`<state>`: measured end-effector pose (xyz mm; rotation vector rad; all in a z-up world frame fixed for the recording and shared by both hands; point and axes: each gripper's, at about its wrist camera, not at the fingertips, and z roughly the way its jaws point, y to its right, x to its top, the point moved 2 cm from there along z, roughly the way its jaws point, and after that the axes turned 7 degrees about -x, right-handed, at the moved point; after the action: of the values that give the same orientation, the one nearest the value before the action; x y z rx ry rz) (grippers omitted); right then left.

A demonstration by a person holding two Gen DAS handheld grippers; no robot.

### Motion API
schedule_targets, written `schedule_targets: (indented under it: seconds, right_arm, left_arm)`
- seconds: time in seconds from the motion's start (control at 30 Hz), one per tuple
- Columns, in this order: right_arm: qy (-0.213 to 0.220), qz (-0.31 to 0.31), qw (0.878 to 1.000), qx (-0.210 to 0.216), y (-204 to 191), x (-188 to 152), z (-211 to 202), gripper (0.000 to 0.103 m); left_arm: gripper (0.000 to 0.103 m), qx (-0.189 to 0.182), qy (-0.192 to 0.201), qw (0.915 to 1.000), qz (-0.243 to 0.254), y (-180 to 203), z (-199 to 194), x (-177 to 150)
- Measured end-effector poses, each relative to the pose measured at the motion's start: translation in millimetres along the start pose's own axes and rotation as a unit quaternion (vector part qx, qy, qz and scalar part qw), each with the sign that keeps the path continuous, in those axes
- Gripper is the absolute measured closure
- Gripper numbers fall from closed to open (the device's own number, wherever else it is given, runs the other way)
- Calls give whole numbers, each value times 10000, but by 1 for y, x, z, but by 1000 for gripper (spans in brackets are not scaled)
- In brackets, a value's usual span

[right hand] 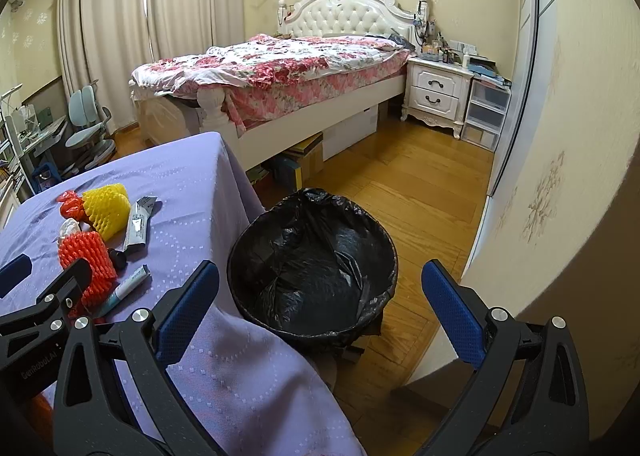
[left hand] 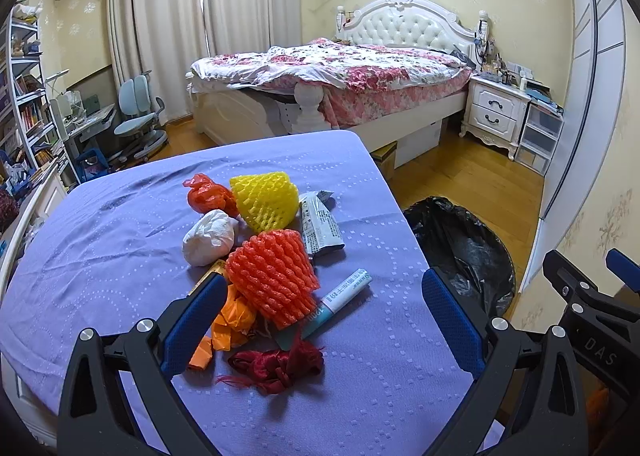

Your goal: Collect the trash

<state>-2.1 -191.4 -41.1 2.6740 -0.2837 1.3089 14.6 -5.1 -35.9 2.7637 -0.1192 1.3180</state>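
Trash lies in a pile on the purple-clothed table (left hand: 100,248): an orange foam net (left hand: 272,276), a yellow foam net (left hand: 266,197), a white paper wad (left hand: 208,238), a red bag (left hand: 208,195), a grey wrapper (left hand: 320,221), a white-blue tube (left hand: 344,296), orange plastic (left hand: 232,326) and a dark red ribbon (left hand: 280,366). My left gripper (left hand: 322,308) is open and empty just above the near end of the pile. My right gripper (right hand: 320,300) is open and empty above the black-lined bin (right hand: 312,260), which stands on the floor right of the table (right hand: 248,376).
The right gripper shows at the right edge of the left wrist view (left hand: 592,320). A bed (right hand: 272,71) and white nightstand (right hand: 436,91) stand behind. A wall (right hand: 560,135) runs close on the right. A desk chair (left hand: 138,115) and shelves (left hand: 28,103) stand at far left.
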Motion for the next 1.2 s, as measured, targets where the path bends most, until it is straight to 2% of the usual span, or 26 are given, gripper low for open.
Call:
schedule_targets:
  seconds: [0.6, 0.8, 0.87, 0.9, 1.03, 1.2]
  right_arm:
    - [-30, 0, 10000, 8, 1, -1, 2, 4]
    - [-56, -50, 9999, 69, -1, -11, -1, 5]
    - [-64, -82, 9999, 103, -5, -15, -3, 12]
    - [-107, -107, 9998, 152, -10, -18, -4, 20]
    - [-294, -131, 9988, 358, -27, -16, 2, 32]
    - [-396, -252, 9974, 551, -46, -20, -5, 41]
  left_arm:
    - [6, 29, 0, 10000, 9, 1, 1, -1]
    - [6, 79, -38, 10000, 28, -9, -8, -4]
    - [6, 107, -73, 9999, -12, -18, -10, -5]
    - [7, 124, -101, 9999, -32, -22, -11, -7]
    - [16, 262, -174, 9994, -118, -43, -15, -12]
    - [22, 501, -287, 9978, -312, -83, -24, -25]
